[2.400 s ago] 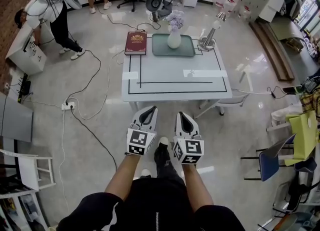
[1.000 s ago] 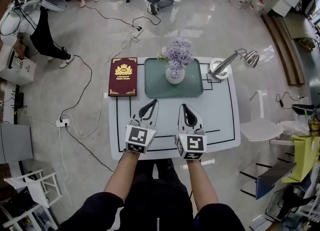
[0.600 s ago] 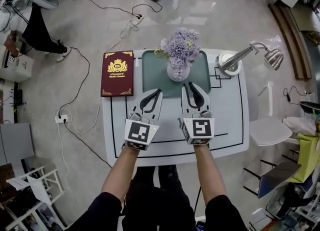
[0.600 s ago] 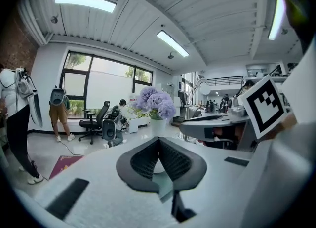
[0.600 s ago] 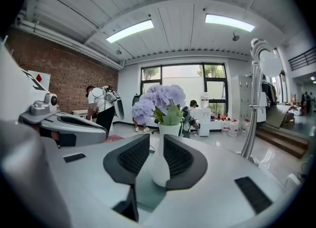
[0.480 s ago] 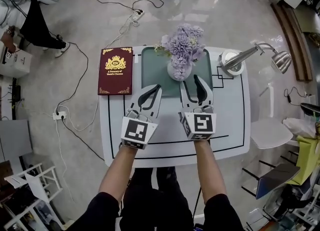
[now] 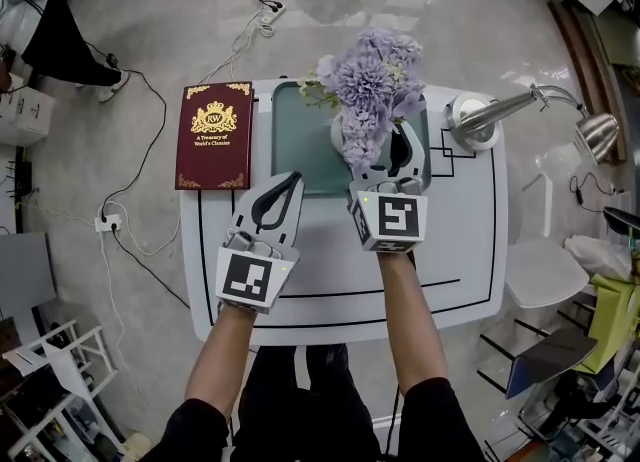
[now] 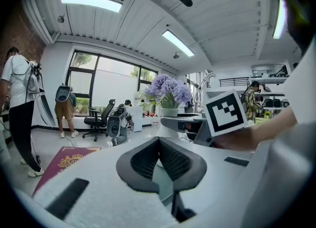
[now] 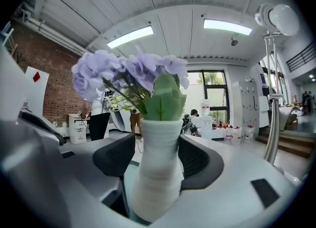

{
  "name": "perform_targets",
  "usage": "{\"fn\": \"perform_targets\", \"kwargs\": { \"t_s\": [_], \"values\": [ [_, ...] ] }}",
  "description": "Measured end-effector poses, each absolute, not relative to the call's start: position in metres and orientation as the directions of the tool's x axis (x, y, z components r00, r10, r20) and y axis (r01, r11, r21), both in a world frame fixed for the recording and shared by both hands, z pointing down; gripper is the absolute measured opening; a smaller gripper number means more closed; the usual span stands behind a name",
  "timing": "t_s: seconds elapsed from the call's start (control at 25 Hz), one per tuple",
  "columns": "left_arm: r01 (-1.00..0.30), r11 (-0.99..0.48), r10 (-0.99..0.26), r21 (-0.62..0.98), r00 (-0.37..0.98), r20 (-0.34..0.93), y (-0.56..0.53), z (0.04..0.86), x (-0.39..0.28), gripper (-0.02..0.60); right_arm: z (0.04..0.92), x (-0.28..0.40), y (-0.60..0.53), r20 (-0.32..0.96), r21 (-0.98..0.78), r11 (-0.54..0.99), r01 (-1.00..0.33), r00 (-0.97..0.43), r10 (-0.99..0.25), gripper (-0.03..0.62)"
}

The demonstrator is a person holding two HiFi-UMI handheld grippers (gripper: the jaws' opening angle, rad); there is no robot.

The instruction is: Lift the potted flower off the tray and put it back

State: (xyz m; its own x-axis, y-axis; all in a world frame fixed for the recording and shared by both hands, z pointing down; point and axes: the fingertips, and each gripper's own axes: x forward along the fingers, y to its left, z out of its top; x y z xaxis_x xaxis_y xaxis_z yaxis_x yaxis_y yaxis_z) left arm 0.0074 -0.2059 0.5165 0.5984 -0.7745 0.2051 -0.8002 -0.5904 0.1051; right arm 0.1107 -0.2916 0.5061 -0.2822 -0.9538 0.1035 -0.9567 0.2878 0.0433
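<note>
Both forearms are reaching forward, grippers pointing nearly level. The right gripper is holding its jaws apart, having just been opening, with the potted flower standing between them on the tray. The left gripper, pinched together and empty, is trailing beside it. From overhead, blooms are hiding the pot and the right jaw tips.

The right tongs have reached forward, jaws just opening, and now straddle the potted flower.
</note>
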Motion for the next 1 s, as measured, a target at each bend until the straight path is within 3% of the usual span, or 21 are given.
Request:
{"fn": "perform_targets", "kwargs": {
  "t_s": [1.0],
  "values": [
    [-0.816,-0.568,-0.778,0.110,0.575,0.252,-0.204,0.532,-0.007,0.006,0.516,0.120,-0.313,0.171,0.037,0.281,-0.959,-0.271,-0.947,0.258]
  ]
}}
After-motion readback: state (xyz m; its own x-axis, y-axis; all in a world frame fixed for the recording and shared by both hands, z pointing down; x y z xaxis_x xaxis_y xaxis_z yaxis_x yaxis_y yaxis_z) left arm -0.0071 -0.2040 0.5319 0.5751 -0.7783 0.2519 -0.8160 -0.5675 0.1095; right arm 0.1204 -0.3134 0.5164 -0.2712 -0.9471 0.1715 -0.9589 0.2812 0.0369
